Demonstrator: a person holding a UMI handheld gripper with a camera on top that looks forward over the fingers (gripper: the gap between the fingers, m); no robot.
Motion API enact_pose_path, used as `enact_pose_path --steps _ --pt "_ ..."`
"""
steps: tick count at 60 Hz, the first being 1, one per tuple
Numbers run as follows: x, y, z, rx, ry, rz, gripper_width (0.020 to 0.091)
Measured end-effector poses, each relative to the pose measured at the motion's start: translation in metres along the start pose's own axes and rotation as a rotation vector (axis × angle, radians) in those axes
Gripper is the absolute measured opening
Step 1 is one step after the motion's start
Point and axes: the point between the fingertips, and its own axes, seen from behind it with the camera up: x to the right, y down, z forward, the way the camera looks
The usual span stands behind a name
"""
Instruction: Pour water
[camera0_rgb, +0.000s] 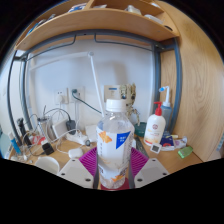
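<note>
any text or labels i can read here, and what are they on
Nothing here can be read for certain.
Water bottle, held between the jaws of the gripper: blue label with white print, too small and blurred to read.
Spray bottle with a red trigger, beyond the jaws: pale label, print too small to read.
Clutter on the desk: no legible text.

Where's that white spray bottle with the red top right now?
In the gripper view, the spray bottle stands on the wooden desk, beyond the fingers and to the right of the water bottle held between them.
</note>
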Motion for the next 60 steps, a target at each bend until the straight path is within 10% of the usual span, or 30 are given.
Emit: enact_pose_path --steps 20,30,60 --pt "0.001 0.032 0.000 0.019 0.024 -0.008 0.0547" --pt "0.004 0.062 -0.007 -0.074 0.049 -0.043 0.0781" --pt "-0.024 0.087 -0.175 -0.349 -0.006 -0.123 0.0784"
